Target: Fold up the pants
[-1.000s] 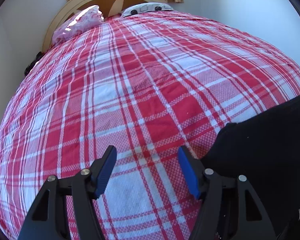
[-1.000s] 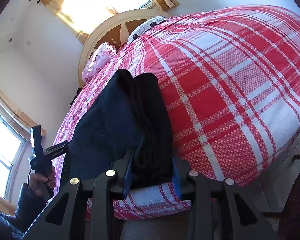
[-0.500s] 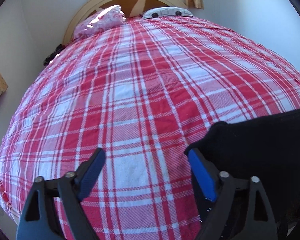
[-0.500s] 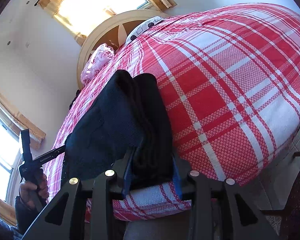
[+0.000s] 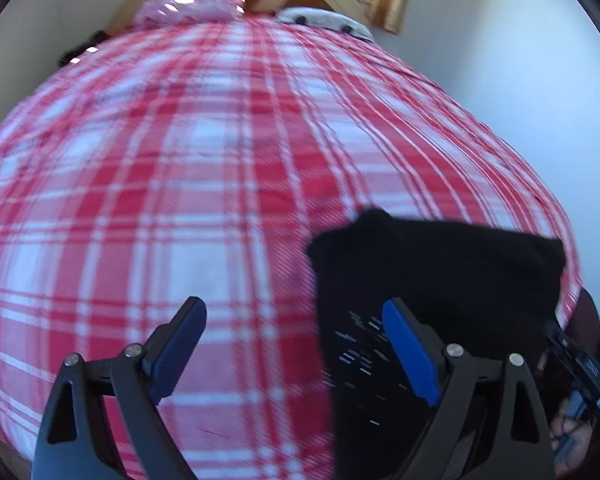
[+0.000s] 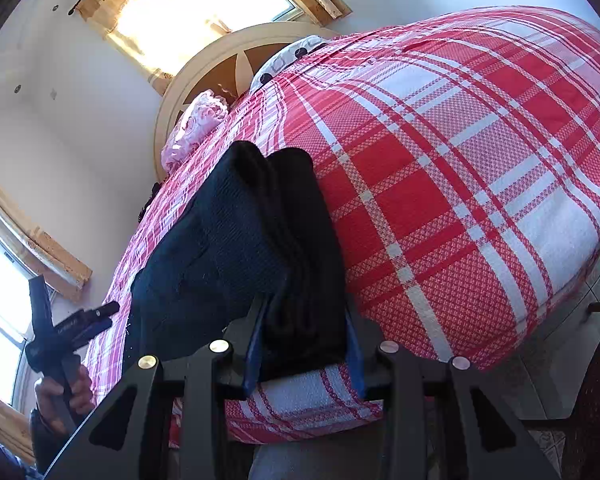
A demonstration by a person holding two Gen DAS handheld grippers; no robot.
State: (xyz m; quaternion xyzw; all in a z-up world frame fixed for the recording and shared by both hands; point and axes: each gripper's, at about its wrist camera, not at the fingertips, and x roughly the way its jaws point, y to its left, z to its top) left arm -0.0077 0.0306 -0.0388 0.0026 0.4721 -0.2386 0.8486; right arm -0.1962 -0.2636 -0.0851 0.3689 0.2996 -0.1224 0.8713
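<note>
The black pants [image 6: 236, 248] lie folded into a thick stack near the foot edge of the bed. My right gripper [image 6: 304, 344] is shut on the folded end of the pants at the bed's edge. In the left wrist view the pants [image 5: 440, 280] lie at lower right. My left gripper [image 5: 292, 344] is open and empty, with its right finger [image 5: 408, 356] over the pants' left part and its left finger over the bedspread. The left gripper also shows at the far left of the right wrist view [image 6: 76, 324], held in a hand.
The bed has a red and white plaid bedspread [image 5: 180, 160]. A pink pillow [image 5: 196, 0] and a spotted white pillow [image 5: 324, 20] lie against the rounded headboard [image 6: 220, 64]. White walls and curtained windows surround it. Floor shows right of the bed [image 6: 560, 360].
My left gripper has swung right and drawn back, so the pants now show more fully under its right finger. The right gripper has stayed shut on the pants.
</note>
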